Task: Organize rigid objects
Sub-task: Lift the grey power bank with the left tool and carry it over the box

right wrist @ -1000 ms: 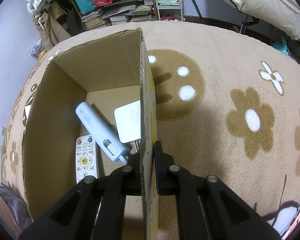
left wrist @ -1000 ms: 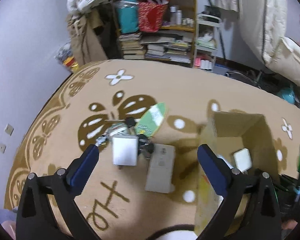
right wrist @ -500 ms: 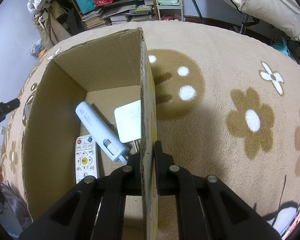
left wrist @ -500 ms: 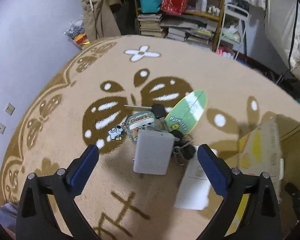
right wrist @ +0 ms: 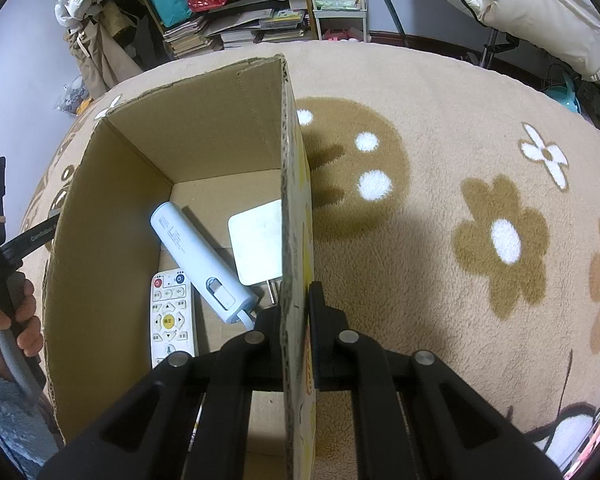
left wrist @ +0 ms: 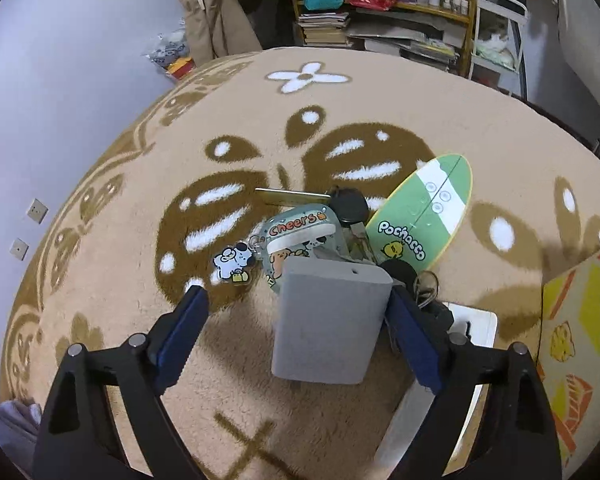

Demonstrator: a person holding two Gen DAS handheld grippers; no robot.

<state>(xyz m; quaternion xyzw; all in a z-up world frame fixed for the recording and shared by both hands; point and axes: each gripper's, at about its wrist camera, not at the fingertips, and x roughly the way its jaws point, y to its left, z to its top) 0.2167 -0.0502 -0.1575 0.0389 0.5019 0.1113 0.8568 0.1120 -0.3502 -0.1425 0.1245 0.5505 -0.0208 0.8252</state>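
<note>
Carpet (left wrist: 380,92); grey block (left wrist: 329,322) between left tool (left wrist: 296,336) fingers.

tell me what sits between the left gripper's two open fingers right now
In the left wrist view, a grey rectangular box lies on the carpet between the left gripper's blue pads, nearer the right-hand pad; bare carpet fills the rest.

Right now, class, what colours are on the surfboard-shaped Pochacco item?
Green with a white band, the Pochacco item shows best in the left wrist view.
</note>
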